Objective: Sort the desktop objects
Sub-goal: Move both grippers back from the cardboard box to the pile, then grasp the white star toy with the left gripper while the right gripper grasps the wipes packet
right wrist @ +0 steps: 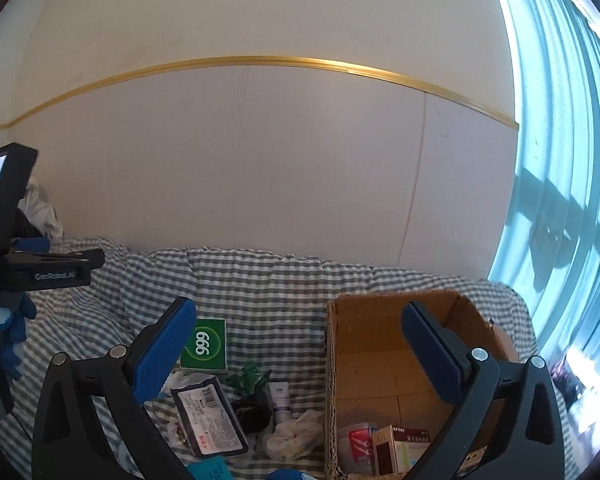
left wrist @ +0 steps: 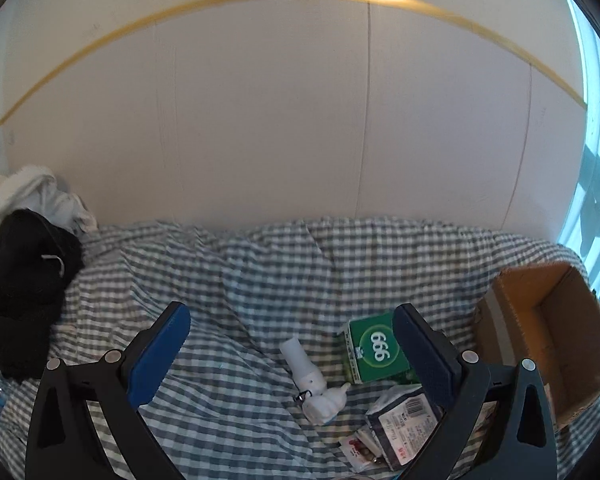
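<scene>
while both grippers hang empty with jaws spread wide, the left gripper is over the white figurine beside the green box, and the right gripper is near the cardboard box on the checked cloth.

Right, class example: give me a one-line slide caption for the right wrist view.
Open right gripper hovers over a checked cloth, between a green 999 box and a cardboard box already holding small packets.

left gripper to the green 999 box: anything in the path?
Nothing visible blocks it. The left gripper is open and empty, and the green 999 box lies just ahead by its right finger. A white figurine lies nearer, left of the box, not across it.
</scene>
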Available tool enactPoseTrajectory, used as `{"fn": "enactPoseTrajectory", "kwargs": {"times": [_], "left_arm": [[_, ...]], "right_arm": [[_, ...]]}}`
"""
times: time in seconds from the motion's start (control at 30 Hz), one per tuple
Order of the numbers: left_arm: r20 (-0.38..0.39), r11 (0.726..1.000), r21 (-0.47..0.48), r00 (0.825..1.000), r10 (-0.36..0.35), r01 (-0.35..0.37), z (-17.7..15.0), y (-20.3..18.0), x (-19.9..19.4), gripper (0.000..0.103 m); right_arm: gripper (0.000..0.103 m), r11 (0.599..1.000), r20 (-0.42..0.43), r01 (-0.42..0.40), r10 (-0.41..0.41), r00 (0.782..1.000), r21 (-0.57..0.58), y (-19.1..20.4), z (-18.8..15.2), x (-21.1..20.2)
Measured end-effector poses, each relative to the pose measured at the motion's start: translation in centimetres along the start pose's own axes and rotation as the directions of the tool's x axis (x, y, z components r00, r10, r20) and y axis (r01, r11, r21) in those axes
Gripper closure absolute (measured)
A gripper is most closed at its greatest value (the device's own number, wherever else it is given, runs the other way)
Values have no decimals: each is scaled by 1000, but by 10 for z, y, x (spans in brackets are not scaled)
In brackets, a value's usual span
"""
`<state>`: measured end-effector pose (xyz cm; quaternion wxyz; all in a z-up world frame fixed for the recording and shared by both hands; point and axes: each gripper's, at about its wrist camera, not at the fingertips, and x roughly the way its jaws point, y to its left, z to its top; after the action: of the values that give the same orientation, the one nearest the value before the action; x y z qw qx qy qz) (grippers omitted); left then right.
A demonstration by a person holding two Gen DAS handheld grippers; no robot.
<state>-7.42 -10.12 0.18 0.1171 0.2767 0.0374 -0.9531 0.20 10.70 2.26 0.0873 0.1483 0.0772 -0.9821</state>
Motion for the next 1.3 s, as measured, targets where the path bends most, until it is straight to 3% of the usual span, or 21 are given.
{"fn": "enactPoseTrajectory", "kwargs": {"times": [0.2, 0.37, 0.6, 0.93, 1.1, 1.27, 1.3], "left_arm": [[-77, 999, 19, 996, -48, 50, -27, -1, 34, 0], [-117, 994, 75, 991, -70, 79, -45, -11, 57, 0], [-211, 983, 101, 969, -127, 150, -72, -20, 91, 5], [-320, 969, 164, 939, -123, 183, -110, -32, 125, 14], [-378, 957, 220, 921, -96, 191, -131, -41, 144, 22], [-415, 956, 213, 905, -95, 199, -140, -41, 162, 23], [-422, 956, 214, 902, -94, 199, -142, -41, 165, 27]], "right_arm": [[0, 995, -129, -100, 102, 986, 25, 23, -16, 39], [0, 990, -185, -143, 137, 973, -16, 43, -45, 59], [0, 973, -238, -228, 212, 948, -41, 63, -74, 79], [1, 967, -342, -251, 223, 913, -41, 64, -109, 102], [7, 963, -400, -265, 225, 889, -45, 65, -124, 114], [8, 958, -447, -282, 227, 865, -60, 70, -136, 120], [8, 958, -454, -281, 224, 863, -61, 71, -139, 122]]}}
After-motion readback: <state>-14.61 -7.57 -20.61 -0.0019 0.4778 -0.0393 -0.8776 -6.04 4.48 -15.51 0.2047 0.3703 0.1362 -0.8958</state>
